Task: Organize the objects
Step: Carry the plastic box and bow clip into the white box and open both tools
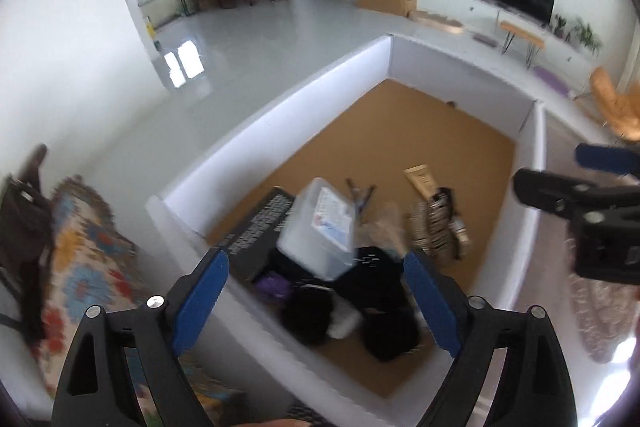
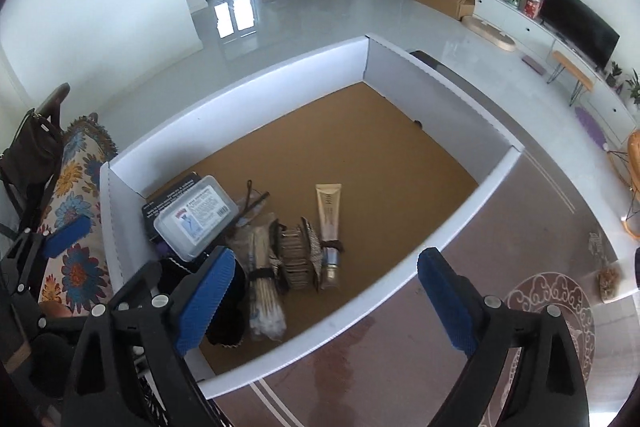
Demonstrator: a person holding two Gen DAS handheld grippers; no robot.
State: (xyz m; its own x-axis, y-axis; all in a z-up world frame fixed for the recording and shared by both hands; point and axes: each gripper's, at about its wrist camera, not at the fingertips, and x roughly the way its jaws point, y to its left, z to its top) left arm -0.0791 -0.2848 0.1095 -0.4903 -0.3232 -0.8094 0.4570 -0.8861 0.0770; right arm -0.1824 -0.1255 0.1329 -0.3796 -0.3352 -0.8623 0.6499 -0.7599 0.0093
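A white-walled box point(image 2: 240, 95) with a brown floor holds the objects; it also shows in the left wrist view point(image 1: 280, 99). In it lie a clear plastic case point(image 2: 198, 217) on a black box point(image 2: 168, 197), a cream tube point(image 2: 329, 211), a bundle of wooden sticks point(image 2: 264, 283), a woven patterned piece point(image 2: 296, 255) and black items point(image 1: 384, 291). My left gripper point(image 1: 316, 303) is open and empty above the box's near corner, over the clear case point(image 1: 320, 227). My right gripper point(image 2: 326, 299) is open and empty over the box's near wall.
A floral-patterned sofa point(image 2: 76, 195) stands left of the box with a dark bag point(image 2: 28, 151) on it. The box sits on a brown patterned surface point(image 2: 520, 247). A glossy white floor point(image 2: 312, 11), a TV point(image 2: 576, 19) and a cardboard carton point(image 2: 442, 1) lie beyond.
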